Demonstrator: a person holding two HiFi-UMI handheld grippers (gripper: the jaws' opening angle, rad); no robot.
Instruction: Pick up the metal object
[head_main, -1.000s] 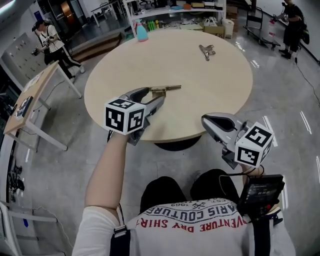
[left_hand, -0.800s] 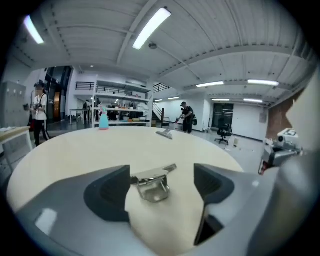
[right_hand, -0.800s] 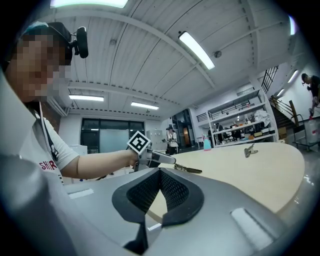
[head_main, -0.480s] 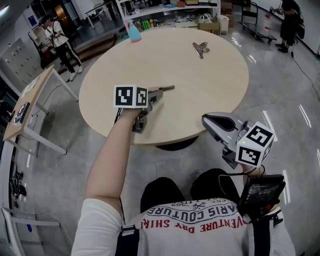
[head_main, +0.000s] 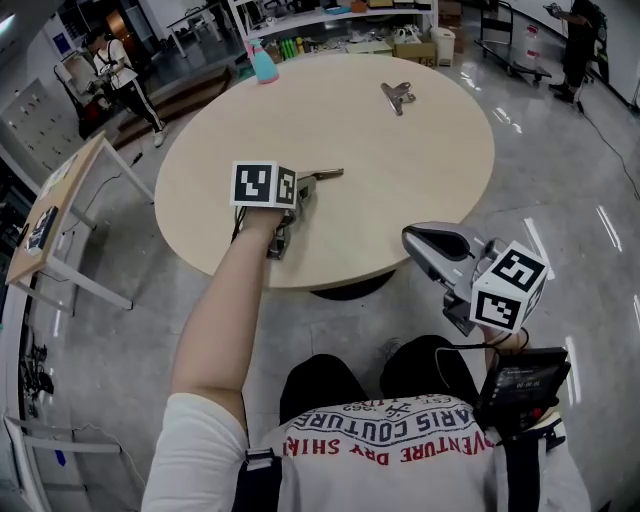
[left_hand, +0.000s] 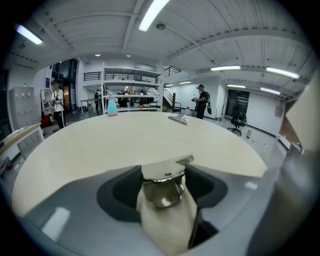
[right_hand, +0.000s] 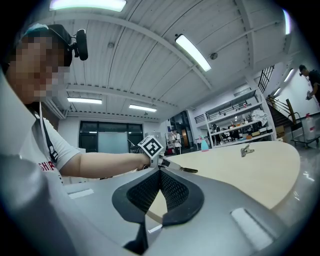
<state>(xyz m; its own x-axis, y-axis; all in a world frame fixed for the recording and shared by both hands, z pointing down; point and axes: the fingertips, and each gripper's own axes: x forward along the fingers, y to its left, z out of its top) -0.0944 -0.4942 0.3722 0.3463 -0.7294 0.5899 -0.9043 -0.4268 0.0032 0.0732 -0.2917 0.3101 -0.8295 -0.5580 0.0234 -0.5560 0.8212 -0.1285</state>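
Note:
A brass-coloured metal object lies on the round beige table, left of its middle. My left gripper reaches over the near-left rim and has its jaws around the object's near end. In the left gripper view the metal object spans the gap between the two dark pads and touches both, while the jaws are closing. My right gripper hangs off the table's near-right edge, above the floor. Its pads meet at the tip, with nothing between them.
A silver binder clip lies on the far side of the table. A blue spray bottle stands at the far-left rim. A wooden side table is to the left. People stand at the back of the room, by shelves.
My left gripper has moved forward onto the table, and its jaws now enclose the near end of the metal object. The right gripper has stayed where it was.

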